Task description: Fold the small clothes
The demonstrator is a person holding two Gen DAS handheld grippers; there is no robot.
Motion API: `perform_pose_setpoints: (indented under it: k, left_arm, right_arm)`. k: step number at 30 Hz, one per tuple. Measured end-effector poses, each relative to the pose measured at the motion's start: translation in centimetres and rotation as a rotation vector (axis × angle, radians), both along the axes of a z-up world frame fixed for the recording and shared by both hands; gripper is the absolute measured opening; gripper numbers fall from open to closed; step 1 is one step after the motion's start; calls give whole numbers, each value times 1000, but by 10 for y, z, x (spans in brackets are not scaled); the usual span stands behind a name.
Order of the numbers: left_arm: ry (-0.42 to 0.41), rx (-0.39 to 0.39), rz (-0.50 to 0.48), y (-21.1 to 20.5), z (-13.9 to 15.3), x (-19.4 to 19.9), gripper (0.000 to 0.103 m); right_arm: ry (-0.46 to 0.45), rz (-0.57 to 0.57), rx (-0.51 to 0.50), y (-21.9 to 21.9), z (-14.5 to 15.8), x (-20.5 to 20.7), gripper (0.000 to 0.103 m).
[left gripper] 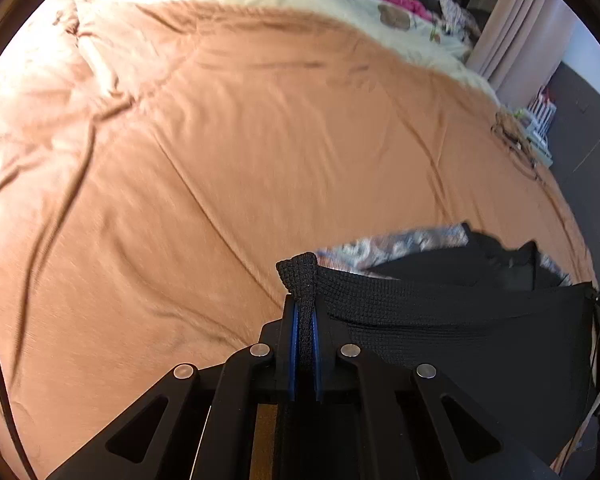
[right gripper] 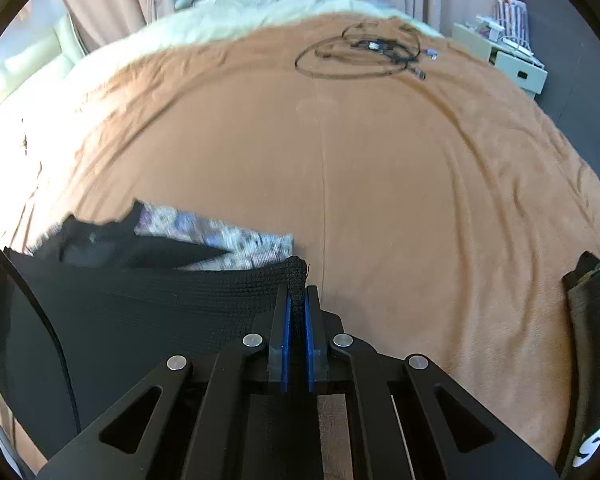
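Black knit garment (left gripper: 440, 312) is the piece in hand: the left tool (left gripper: 305, 320) is clamped on one bunched corner of it, a nub of the knit poking up past the blue pads (left gripper: 294, 344). In the right wrist view the right tool (right gripper: 297, 312) is likewise closed on the opposite corner of the same black knit garment (right gripper: 140, 312), its blue pads (right gripper: 286, 344) pressing the fabric from both sides. Between the two grips the top edge runs fairly taut and the body of the cloth hangs below, so it appears lifted clear of the bed, though its lower edge is hidden.

Just beyond the held edge, a patterned cloth (left gripper: 388, 244) in pale blues and greys lies on the orange bedspread (left gripper: 220, 160), partly under some other dark fabric (left gripper: 496, 256); whether these are folded pieces or waiting ones I cannot tell. Farther out on the bedspread sits a loose coil of cables (right gripper: 364, 52).

My reading is that folding of this garment has hardly begun: it is held up by two corners and no crease is made yet. It still has to be laid flat and doubled over.

The garment is a coarse, waffle-like knit, matte black, limp and rather thick at the gathered corners.
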State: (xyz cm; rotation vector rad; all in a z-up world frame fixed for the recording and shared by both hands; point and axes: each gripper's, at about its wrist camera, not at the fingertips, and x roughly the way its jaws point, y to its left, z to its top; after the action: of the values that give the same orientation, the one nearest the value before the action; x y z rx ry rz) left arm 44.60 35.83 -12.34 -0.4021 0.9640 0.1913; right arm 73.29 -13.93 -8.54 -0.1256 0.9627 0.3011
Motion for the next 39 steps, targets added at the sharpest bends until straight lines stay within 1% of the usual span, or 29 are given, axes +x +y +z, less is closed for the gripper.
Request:
perform_pose_setpoints:
  k: [2, 5, 9, 14, 19, 22, 24, 25, 27, 28, 29, 30, 31, 32, 34, 39]
  left_arm:
    - [-25, 21, 6, 0, 13, 0, 6]
    - [-42, 46, 19, 3, 24, 6, 6]
    - [-42, 63, 45, 8, 27, 24, 6]
    - [-16, 81, 53, 12, 20, 47, 6]
    - [8, 100, 47, 14, 5, 71, 6]
    - [13, 125, 46, 14, -2, 82, 6]
    - [15, 116, 53, 16, -8, 89, 6]
    - [29, 112, 52, 16, -12, 93, 10]
    - [78, 114, 74, 18, -18, 99, 18]
    - [99, 122, 90, 19, -19, 98, 24]
    - [100, 122, 100, 20, -18, 97, 27]
    - [87, 107, 103, 21, -15, 91, 28]
    - [82, 97, 99, 21, -14, 88, 32]
    - [82, 91, 94, 21, -13, 84, 35]
    - [90, 85, 89, 19, -11, 72, 35]
    - [98, 42, 69, 11, -6, 41, 35]
  right_arm:
    - [-25, -5, 11, 0, 10, -3, 2]
    - [-50, -13, 1, 5, 20, -4, 2]
    - [-51, -30, -7, 15, 21, 8, 2]
    - [-30, -43, -44, 32, 9, 37, 2]
    - [-4, -74, -80, 41, -9, 65, 2]
    - [-1, -89, -88, 47, -15, 79, 2]
    - [-7, -98, -112, 52, -20, 85, 2]
    - [-3, -108, -131, 54, -23, 88, 3]
    - [28, -142, -154, 57, -29, 93, 7]
    - [31, -149, -153, 57, -29, 92, 16]
    - [26, -147, -149, 58, -27, 91, 26]
    - [15, -141, -142, 59, -24, 88, 49]
    - [1, -137, -137, 59, -20, 84, 62]
    - [-8, -133, -131, 58, -17, 80, 62]
    - [2, -119, -105, 56, -13, 72, 62]
    - [11, -74, -65, 56, -4, 39, 62]
